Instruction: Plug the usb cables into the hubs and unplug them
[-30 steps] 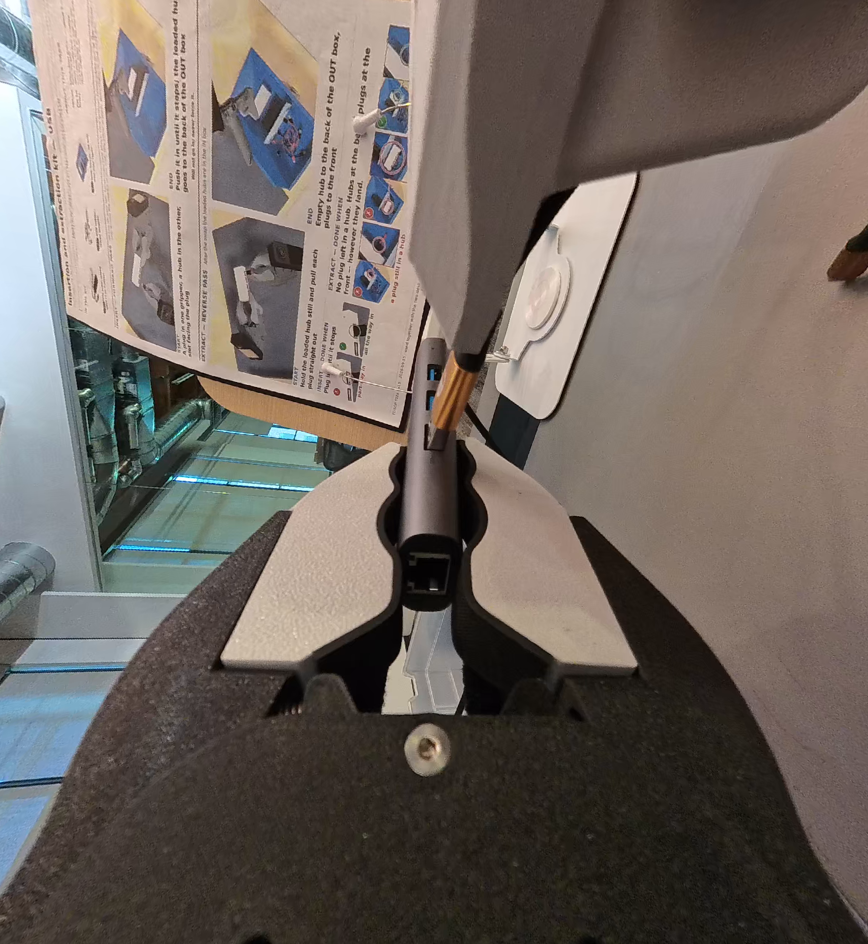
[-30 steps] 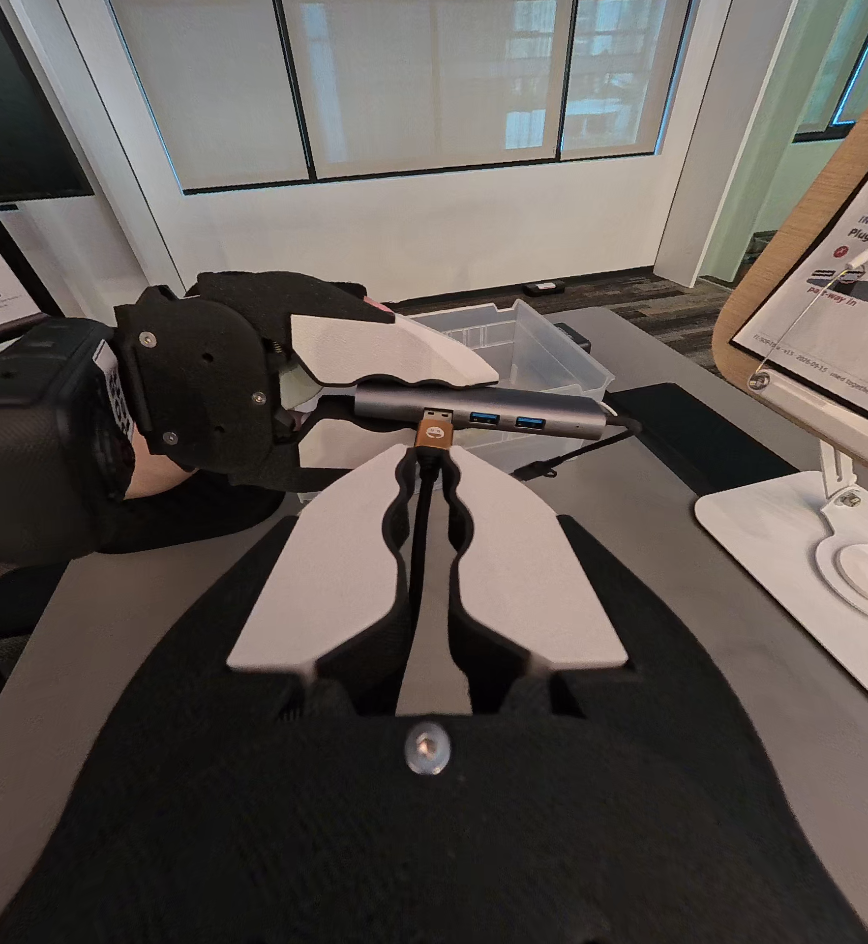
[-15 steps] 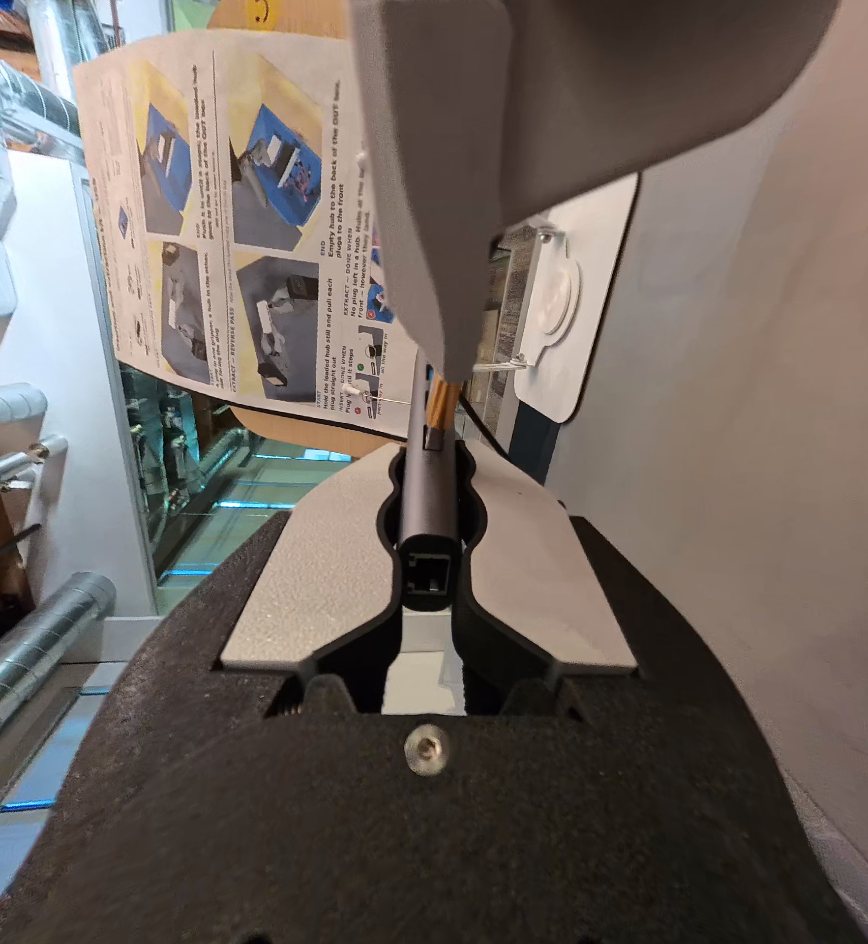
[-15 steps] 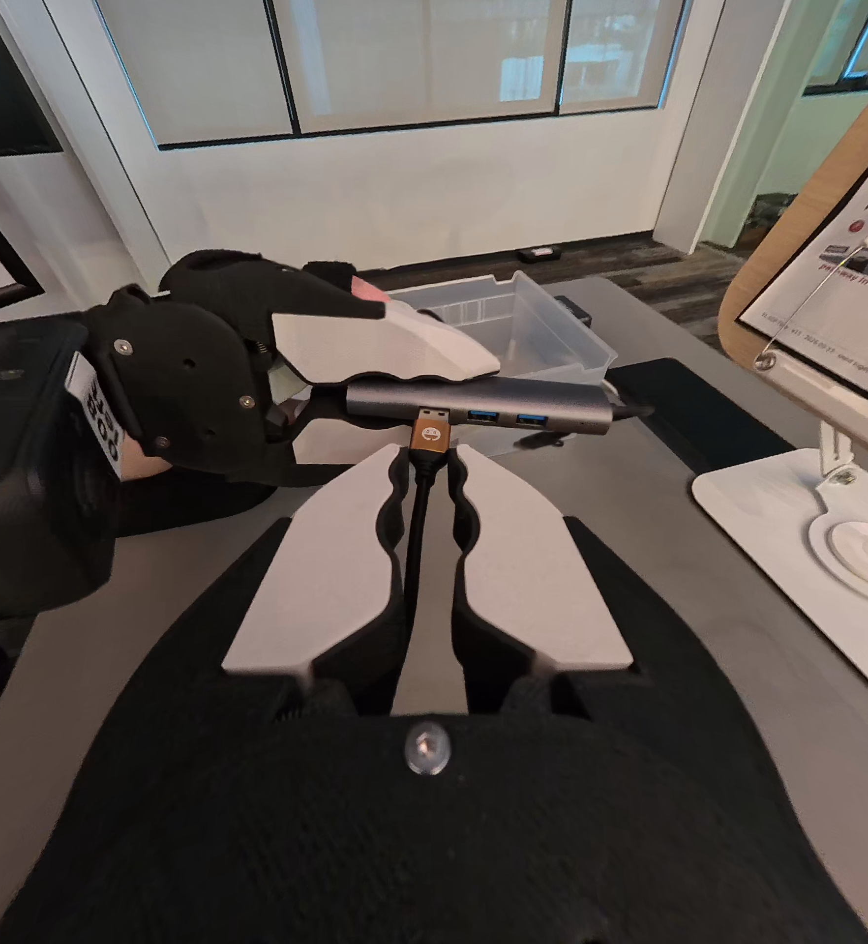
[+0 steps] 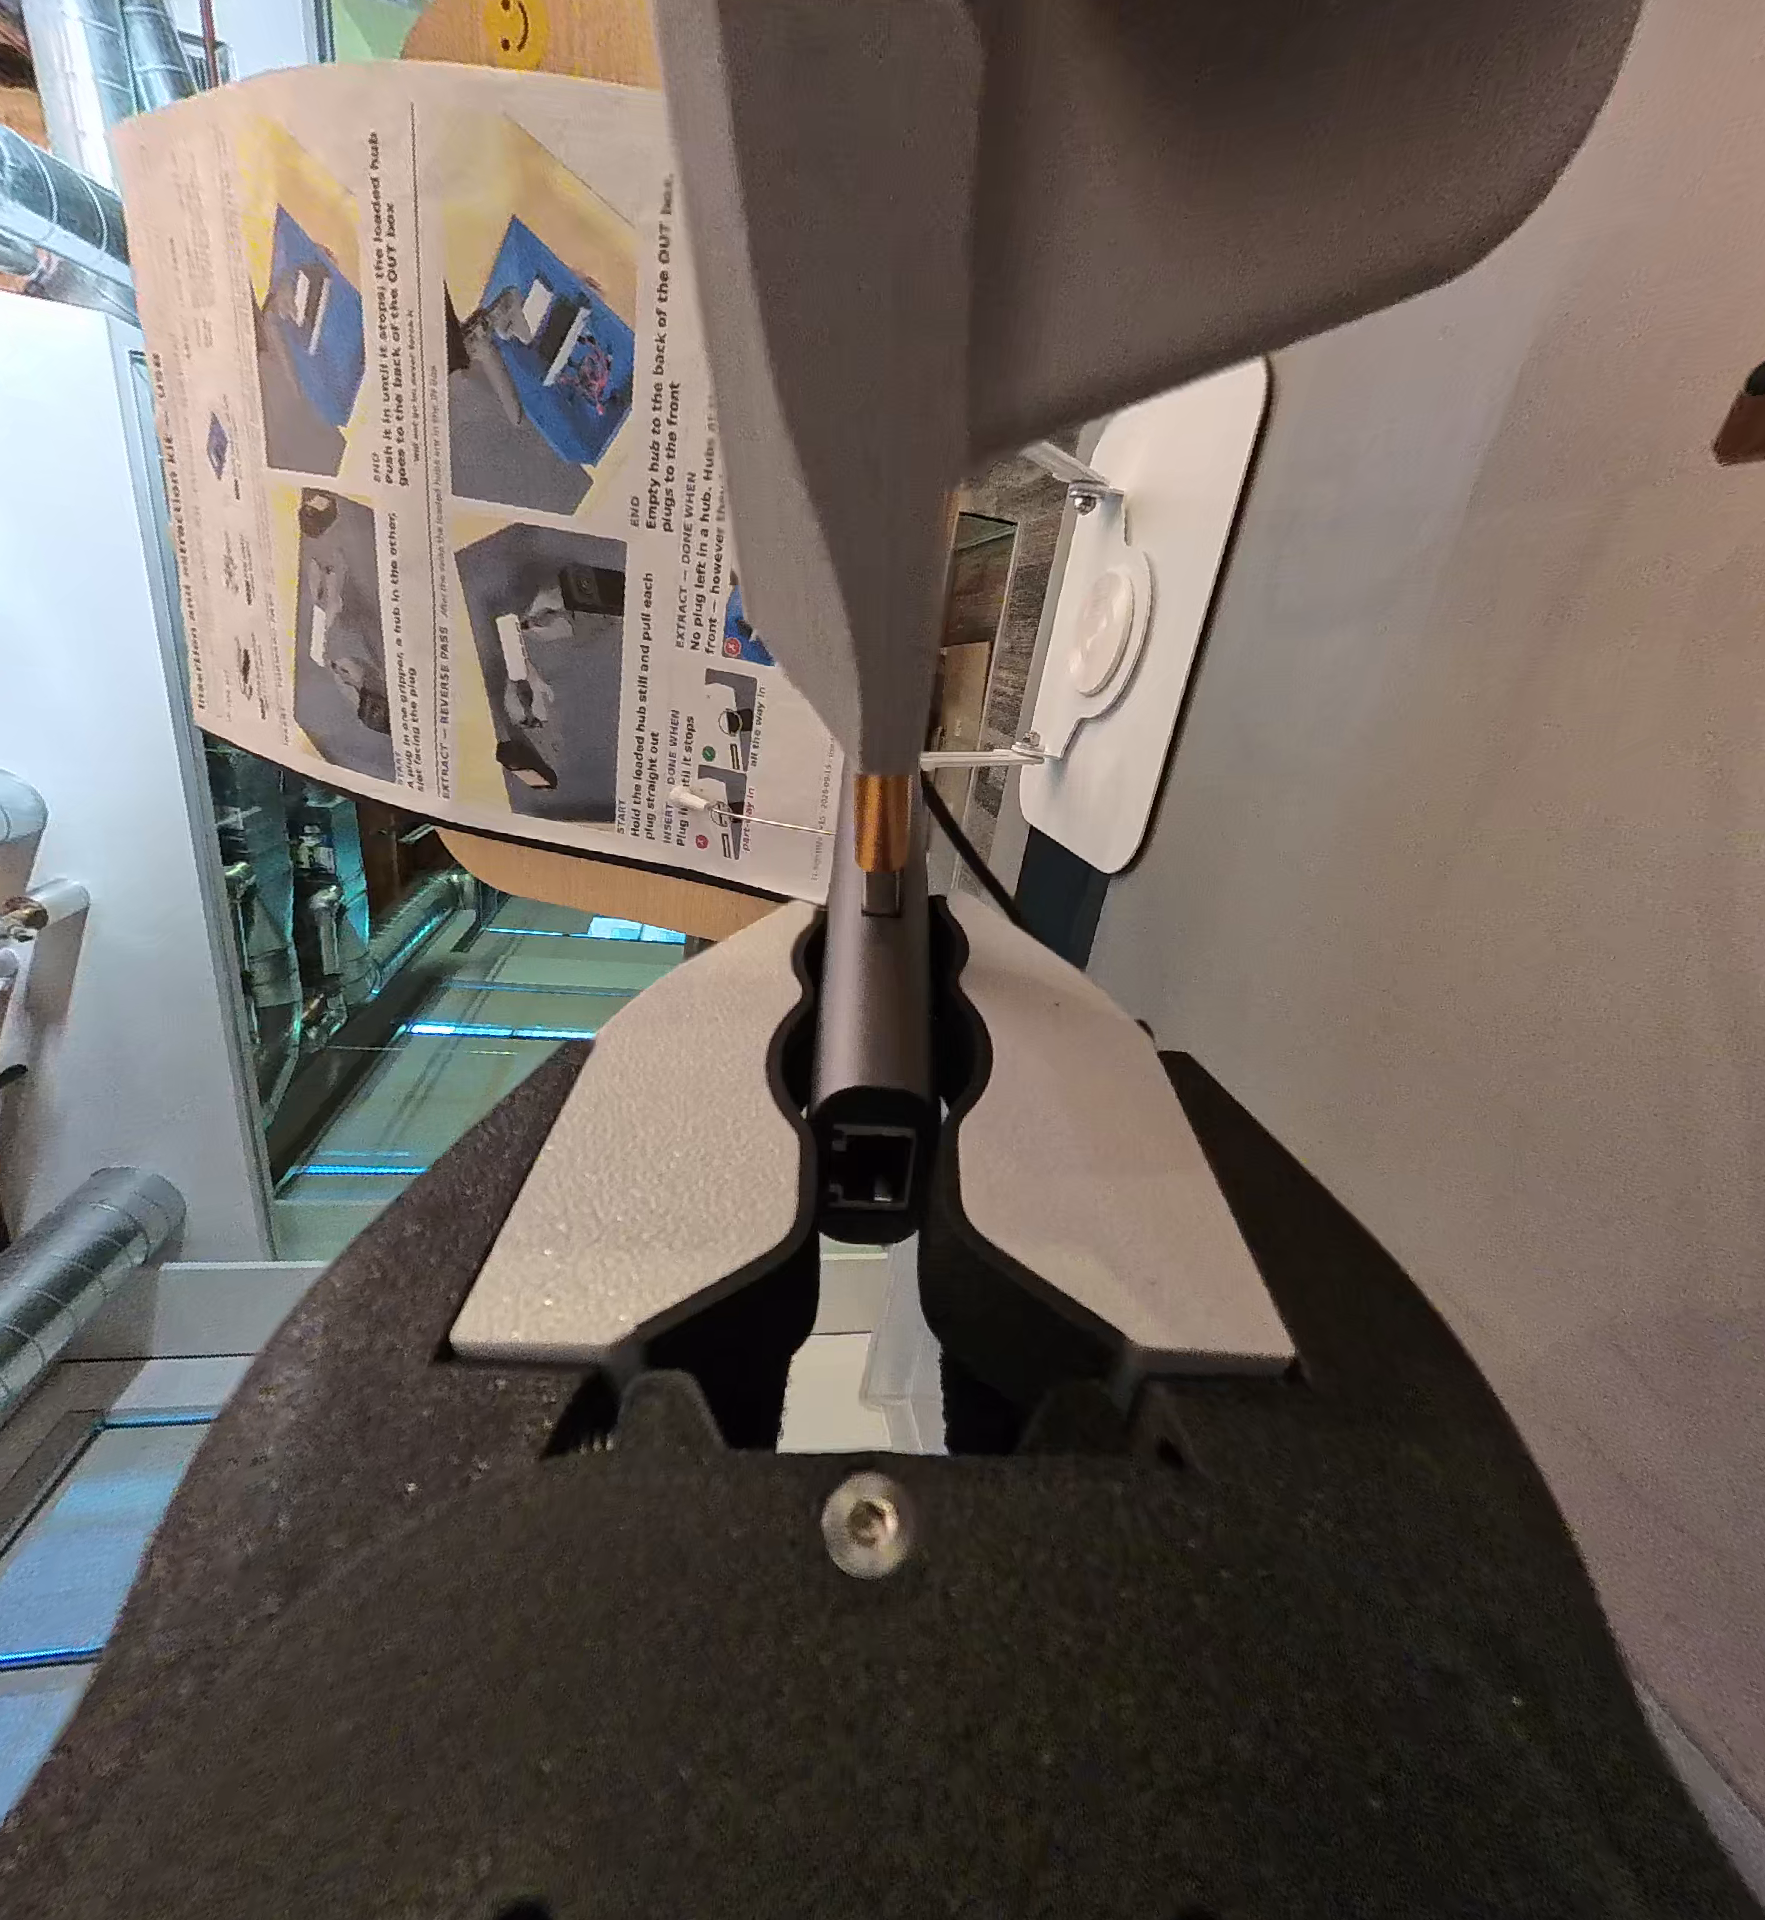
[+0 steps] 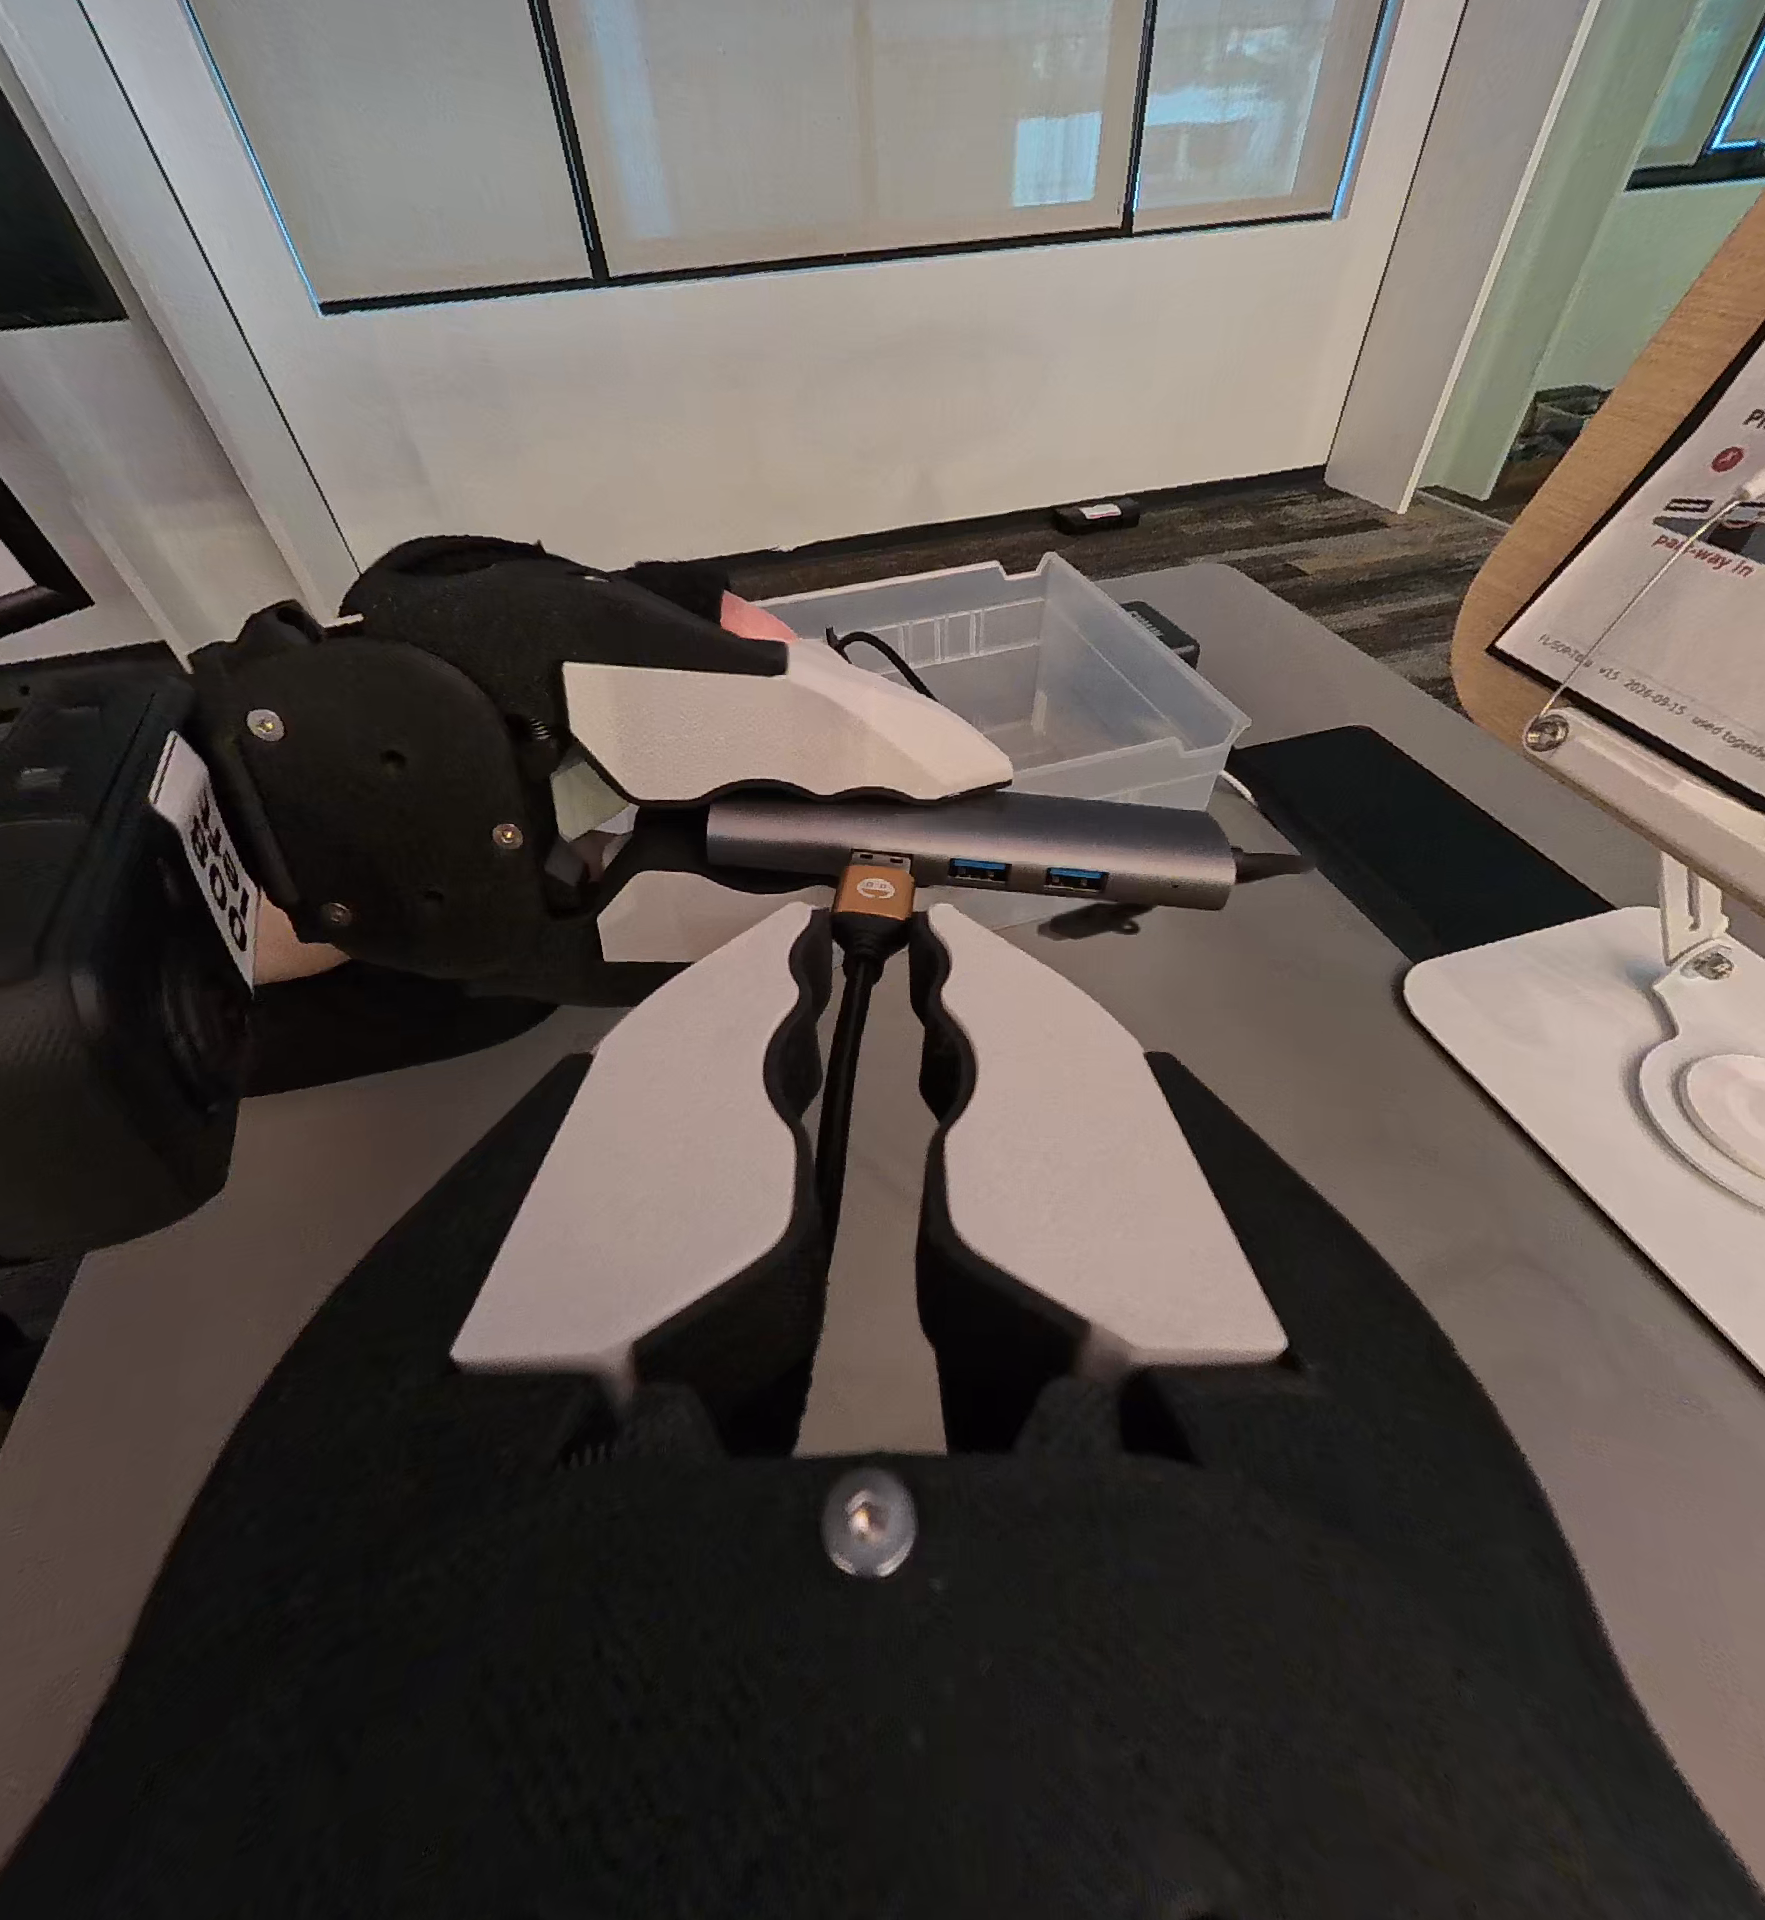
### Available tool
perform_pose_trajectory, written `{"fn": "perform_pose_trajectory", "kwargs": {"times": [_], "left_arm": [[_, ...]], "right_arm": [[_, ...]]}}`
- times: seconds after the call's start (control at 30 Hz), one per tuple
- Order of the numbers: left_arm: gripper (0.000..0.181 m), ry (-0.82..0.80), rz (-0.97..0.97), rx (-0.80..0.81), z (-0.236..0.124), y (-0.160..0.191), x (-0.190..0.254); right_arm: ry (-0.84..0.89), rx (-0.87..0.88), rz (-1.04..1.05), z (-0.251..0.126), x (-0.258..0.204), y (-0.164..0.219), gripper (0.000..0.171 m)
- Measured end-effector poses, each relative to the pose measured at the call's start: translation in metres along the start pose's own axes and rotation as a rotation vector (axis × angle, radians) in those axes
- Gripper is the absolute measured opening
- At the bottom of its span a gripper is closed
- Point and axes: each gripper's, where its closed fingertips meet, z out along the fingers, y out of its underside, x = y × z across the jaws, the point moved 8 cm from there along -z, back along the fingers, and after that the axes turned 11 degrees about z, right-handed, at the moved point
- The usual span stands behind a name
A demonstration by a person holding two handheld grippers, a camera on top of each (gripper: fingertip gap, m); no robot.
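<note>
Two grippers meet at one port. Nearest, right gripper point(image 6: 862, 925) is clamped on the orange-collared USB plug point(image 6: 873, 891), black cable point(image 6: 842, 1039) trailing back between its fingers. Plug's metal tip sits at the leftmost port of the grey hub point(image 6: 971, 836), apparently only partly in. Left gripper point(image 5: 870, 935) is closed on the hub's near end, holding it level above the grey table point(image 6: 1221, 997). Judgement: keep plug square to the port, push straight along its axis, left bracing firmly; any tilt risks jamming. Farther off: clear plastic bin point(image 6: 1096, 675), instruction sheet point(image 5: 421, 468) on stand
</note>
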Motion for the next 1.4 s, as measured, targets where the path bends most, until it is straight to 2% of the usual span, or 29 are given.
{"fn": "perform_pose_trajectory", "kwargs": {"times": [0.6,0.8,1.07,1.4], "left_arm": [[0.016,-0.024,-0.054,0.027,-0.004,-0.001,-0.003],[0.016,-0.059,-0.002,0.04,-0.009,0.0,-0.009],[0.016,-0.07,0.091,0.048,-0.01,-0.001,-0.005],[0.016,-0.093,0.106,0.026,-0.012,0.001,-0.008]], "right_arm": [[-0.039,-0.008,-0.019,-0.001,0.0,0.001,0.015],[-0.061,0.019,-0.028,-0.002,-0.004,-0.001,0.015],[-0.061,-0.04,-0.071,-0.002,-0.005,0.001,0.015],[-0.037,-0.012,-0.05,0.0,-0.008,-0.001,0.015]]}}
